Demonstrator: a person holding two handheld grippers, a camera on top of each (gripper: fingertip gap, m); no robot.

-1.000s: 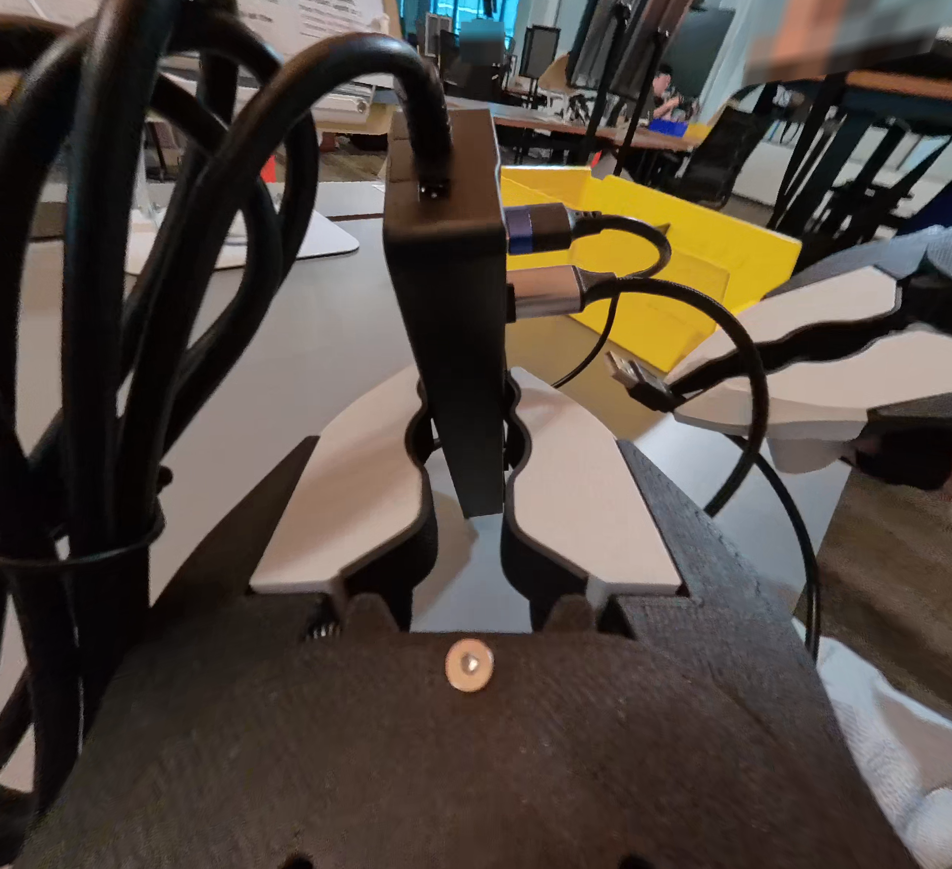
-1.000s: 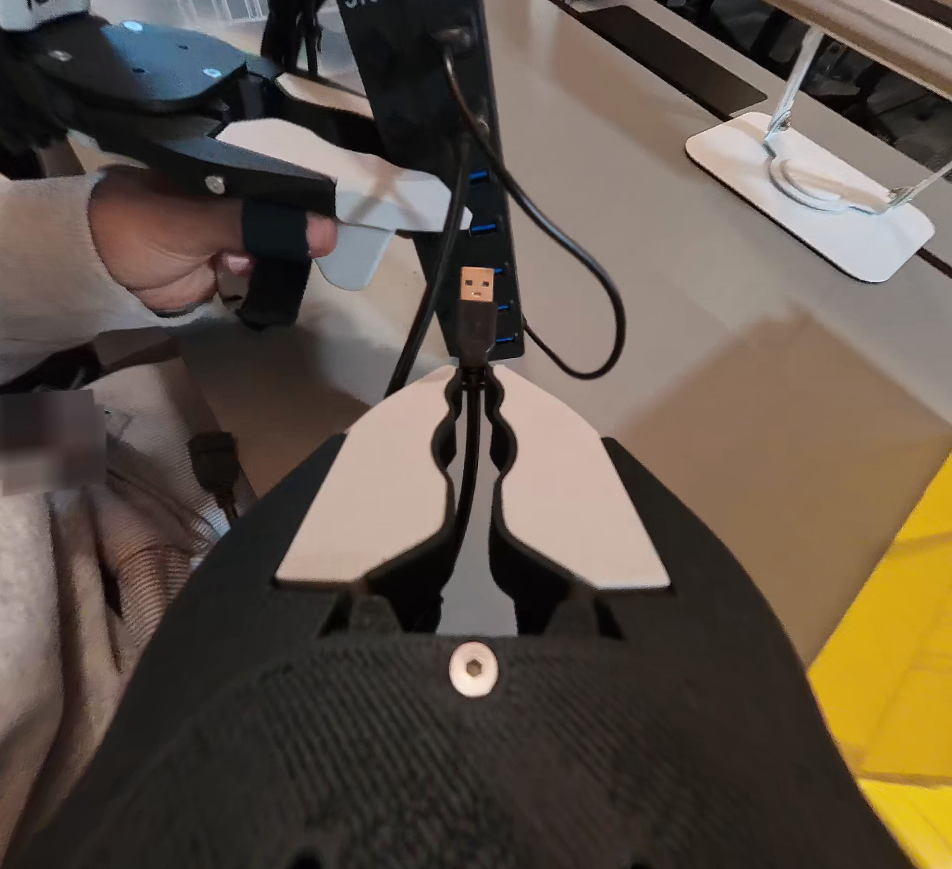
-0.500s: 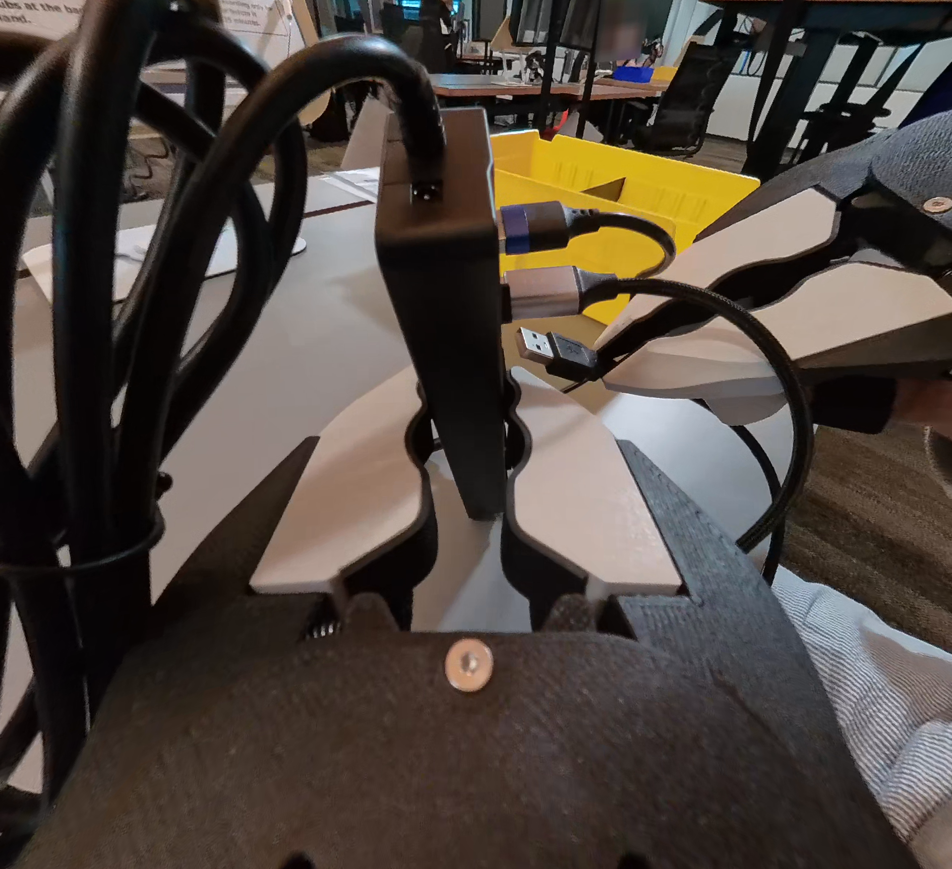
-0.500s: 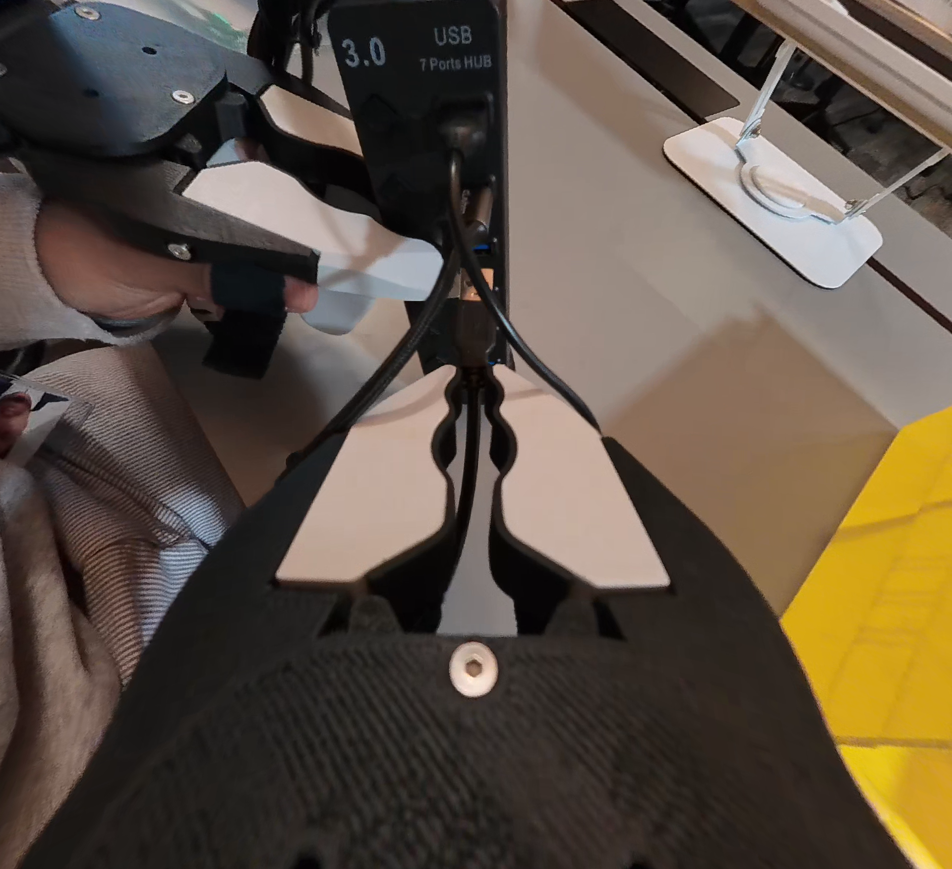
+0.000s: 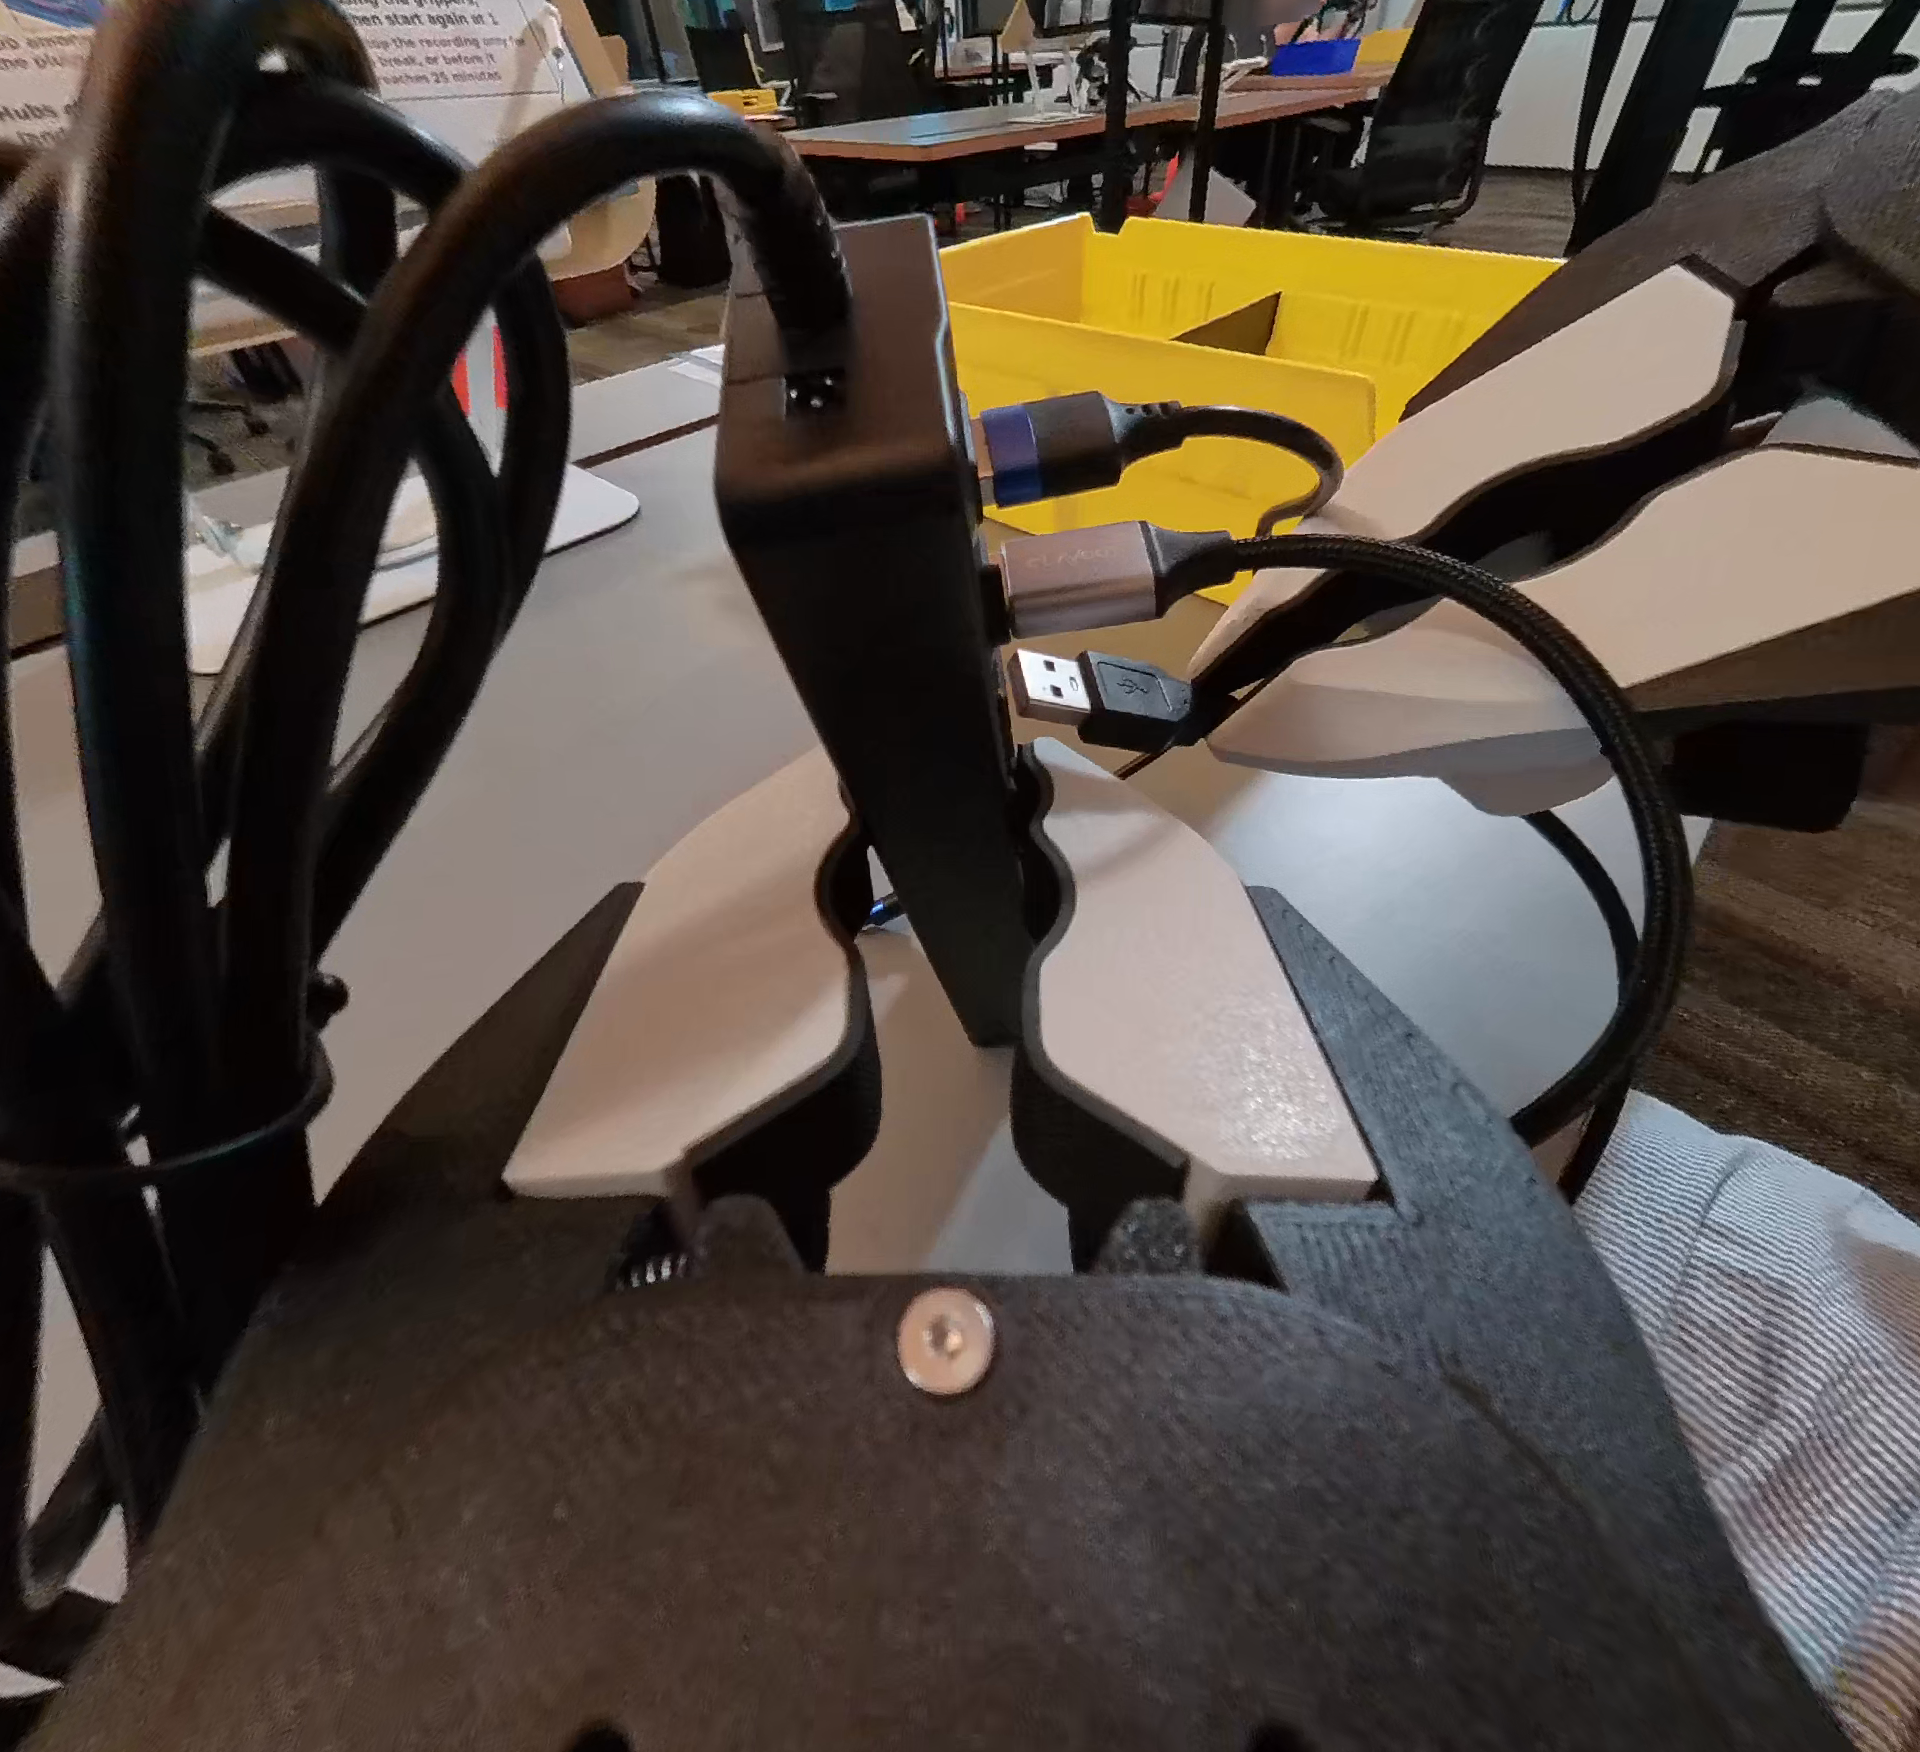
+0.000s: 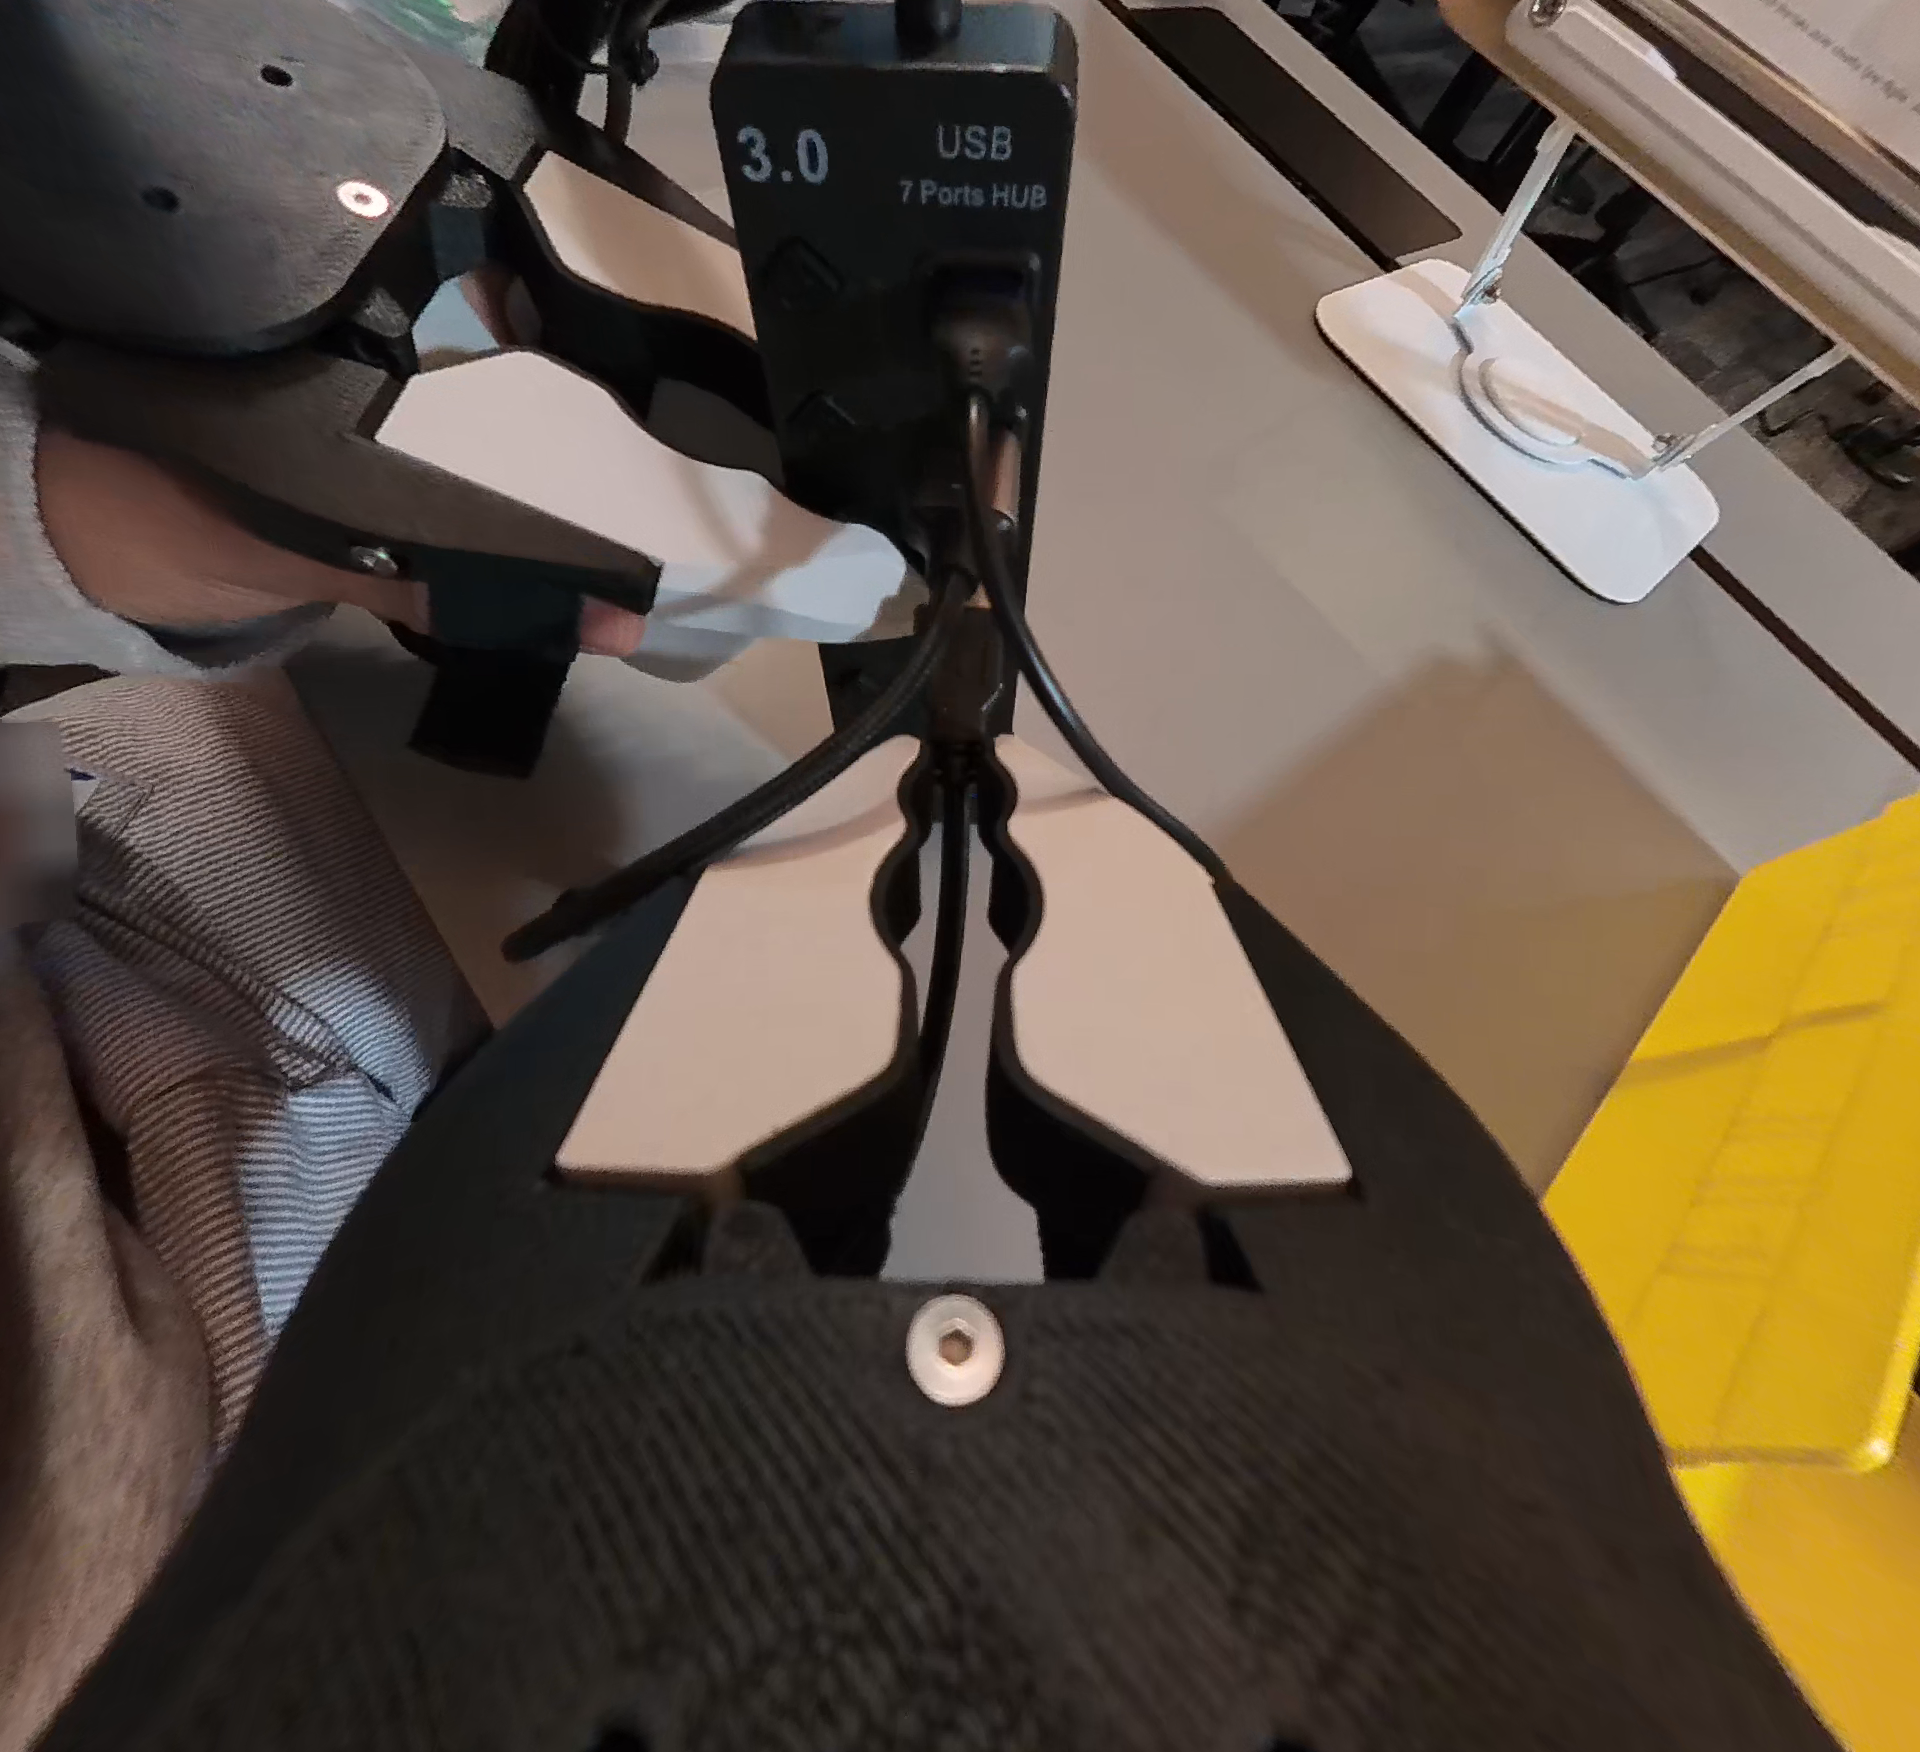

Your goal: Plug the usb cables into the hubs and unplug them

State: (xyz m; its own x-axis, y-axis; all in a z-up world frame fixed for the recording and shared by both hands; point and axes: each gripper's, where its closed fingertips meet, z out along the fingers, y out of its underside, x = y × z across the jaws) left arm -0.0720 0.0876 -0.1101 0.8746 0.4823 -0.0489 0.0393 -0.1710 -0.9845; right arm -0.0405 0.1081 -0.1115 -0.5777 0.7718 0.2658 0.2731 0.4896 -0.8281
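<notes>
My left gripper (image 5: 940,829) is shut on a black USB hub (image 5: 862,580) and holds it upright above the grey table. The hub also shows in the right wrist view (image 6: 899,268). Two plugs sit in its side ports: a blue-collared one (image 5: 1049,450) and a grey metal one with a braided cable (image 5: 1081,575). My right gripper (image 6: 956,757) is shut on a black USB cable plug (image 5: 1101,694), whose metal tip is right at the hub's side, just below the grey plug. The right gripper shows at the right of the left wrist view (image 5: 1205,715).
A thick bundle of black cable (image 5: 208,559) hangs from the hub's top at the left. A yellow bin (image 5: 1226,320) stands behind the hub. A white stand with a printed sheet (image 6: 1538,414) is on the table (image 5: 623,684). The person's striped sleeve (image 5: 1787,1370) is at the lower right.
My right gripper has brought the black plug leftward, closer to the hub, until its tip reaches the hub's side. The left gripper keeps holding the hub, turned slightly.
</notes>
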